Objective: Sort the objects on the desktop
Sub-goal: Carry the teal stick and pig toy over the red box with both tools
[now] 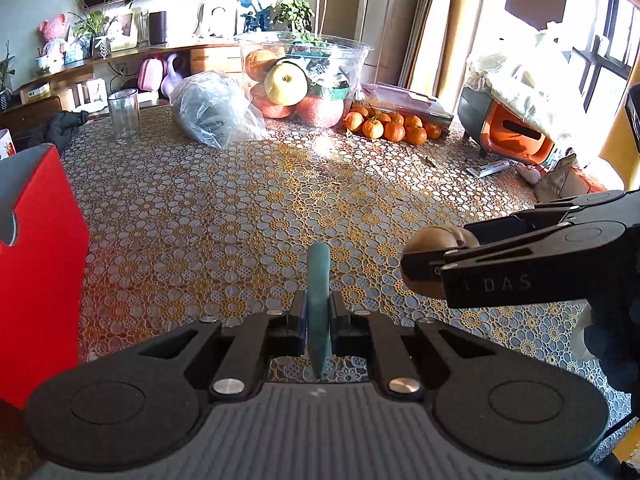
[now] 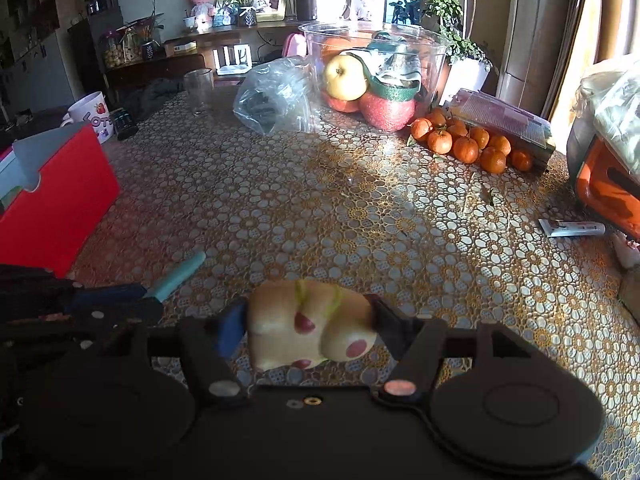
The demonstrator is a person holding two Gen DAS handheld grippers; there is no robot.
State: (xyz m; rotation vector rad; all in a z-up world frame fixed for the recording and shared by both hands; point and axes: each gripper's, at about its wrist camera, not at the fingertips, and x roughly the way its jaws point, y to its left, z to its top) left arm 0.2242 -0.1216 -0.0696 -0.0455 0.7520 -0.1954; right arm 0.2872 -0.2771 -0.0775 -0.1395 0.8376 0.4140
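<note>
Table (image 1: 248,200): covered by a lace-pattern cloth of gold and white flowers; everything below is placed relative to it.
Red box (image 1: 40,272): stands at the table's left edge, its grey flap open.
Clear fruit tub (image 1: 304,76): at the table's far side, holding apples and a yellow pear; a crumpled plastic bag (image 1: 212,108) lies just to its left, a heap of mandarins (image 1: 394,126) just to its right.
Glass jar (image 1: 124,114): upright at the table's far left.
Left hand-held gripper (image 1: 319,322): above the table's near edge, jaws nearly together and clamped on a thin teal stick (image 1: 319,280) that points forward.
Right hand-held gripper (image 2: 308,328): above the table's near edge, jaws about half apart and pressed against both sides of a pale cream squishy toy (image 2: 308,328) with red spots.
</note>
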